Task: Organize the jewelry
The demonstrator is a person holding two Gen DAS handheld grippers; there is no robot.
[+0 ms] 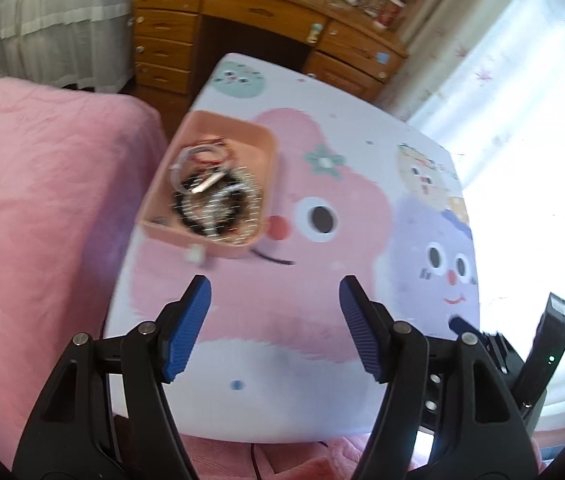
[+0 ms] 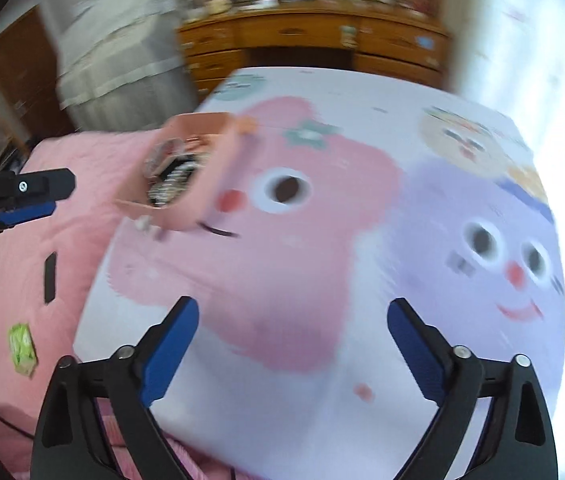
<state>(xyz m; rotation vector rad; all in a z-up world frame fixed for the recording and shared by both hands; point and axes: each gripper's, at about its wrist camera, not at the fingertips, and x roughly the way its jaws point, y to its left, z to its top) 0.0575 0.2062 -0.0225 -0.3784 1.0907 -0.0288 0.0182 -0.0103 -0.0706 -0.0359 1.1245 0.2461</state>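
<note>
One pink tray (image 1: pixel 260 136) ahead of the jaws, one tangled jewelry pile (image 1: pixel 214 196) inside, one small white piece (image 1: pixel 195 255) just outside it.

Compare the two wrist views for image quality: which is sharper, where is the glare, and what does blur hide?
Left wrist view: mostly sharp, though the jewelry in the pink tray is smeared; window glare whitens the right edge. Right wrist view: motion blur throughout, the wooden desk streaked, the tray's contents indistinct; same glare at right.
</note>
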